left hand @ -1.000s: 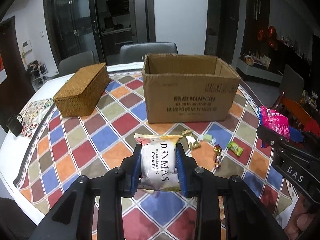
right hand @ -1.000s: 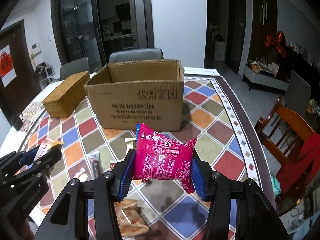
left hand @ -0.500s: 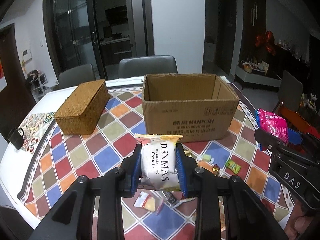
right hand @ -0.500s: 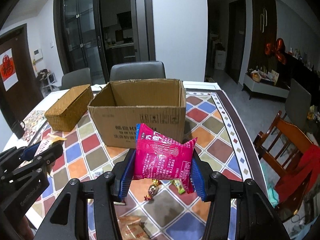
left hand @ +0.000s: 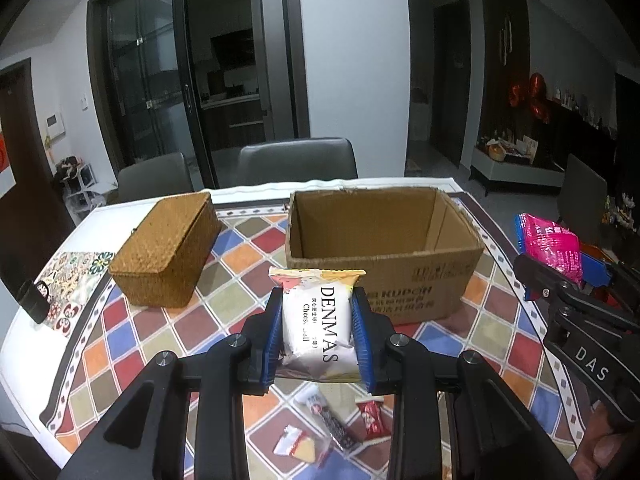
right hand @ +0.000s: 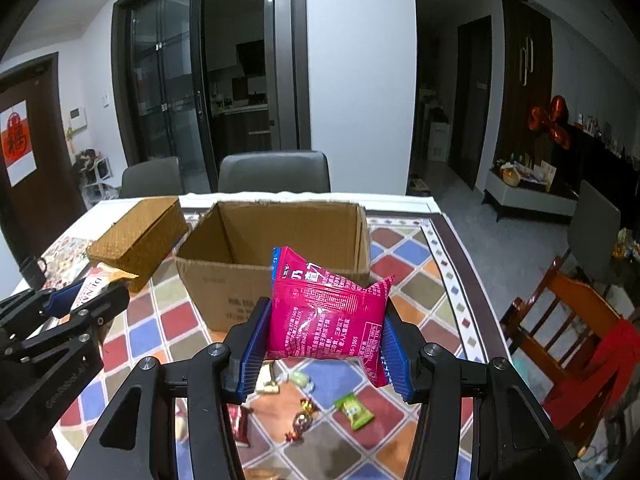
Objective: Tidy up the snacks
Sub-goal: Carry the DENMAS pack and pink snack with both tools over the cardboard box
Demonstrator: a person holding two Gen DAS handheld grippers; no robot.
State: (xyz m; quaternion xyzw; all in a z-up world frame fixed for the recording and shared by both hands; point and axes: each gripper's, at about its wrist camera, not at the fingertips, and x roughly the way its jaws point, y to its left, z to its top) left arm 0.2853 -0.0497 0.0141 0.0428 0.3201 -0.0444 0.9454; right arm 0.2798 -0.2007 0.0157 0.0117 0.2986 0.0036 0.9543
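- Our left gripper is clamped on a white packet printed "DENMAS Cheese Ball"; its blue pads press both long sides, and the packet stands upright above the table.
- Our right gripper grasps a pink snack bag by its two ends, and the bag bulges between the blue pads (one lower corner hangs past the right pad).
- Both packets hang in the air on the near side of an open cardboard box, which sits on the far middle of the checked tablecloth; from here we see bare cardboard inside it.
- Left of the box, a little apart from it, lies a closed woven basket.
- Small wrapped sweets remain on the cloth under our grippers: a green one, a gold and red one and a red one, with a dark bar beside it.
- Two grey chairs stand at the far edge of the table, and a wooden chair at the right.
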